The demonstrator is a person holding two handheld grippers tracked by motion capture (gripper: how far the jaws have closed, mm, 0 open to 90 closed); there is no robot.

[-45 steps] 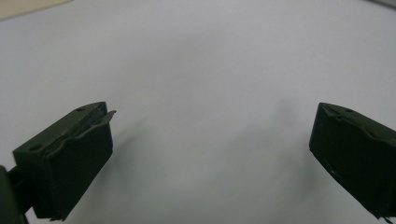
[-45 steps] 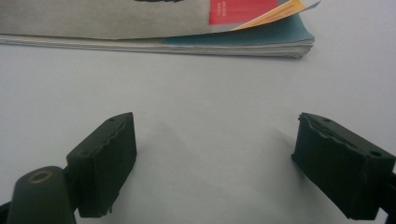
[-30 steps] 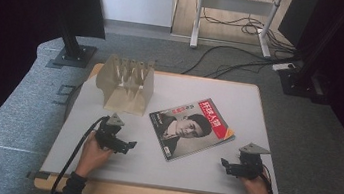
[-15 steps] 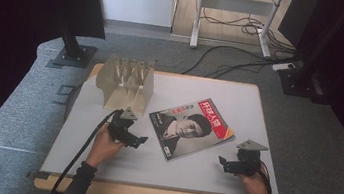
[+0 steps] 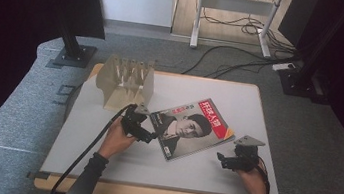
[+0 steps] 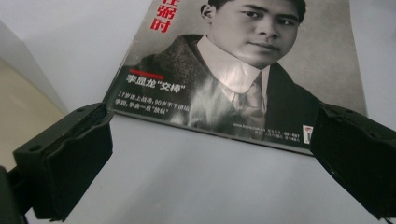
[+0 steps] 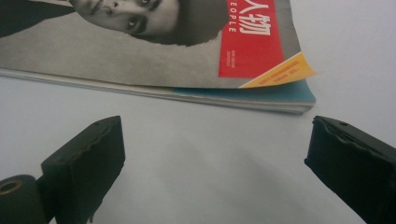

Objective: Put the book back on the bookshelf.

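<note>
Two grippers flank the magazine [image 5: 191,128], which lies flat near the middle of the white table [image 5: 102,148], cover up. Our left gripper [image 5: 147,135] sits just beside its left edge, jaws spread wide with nothing between them. Our right gripper [image 5: 222,160] rests near its right corner, jaws likewise released and empty. A wooden rack [image 5: 126,82] stands behind.

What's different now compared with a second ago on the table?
The left gripper has moved up the table to the spine edge of the portrait-cover magazine, fingers open, nothing held. The right gripper, the magazine and the slotted wooden rack stayed put.
</note>
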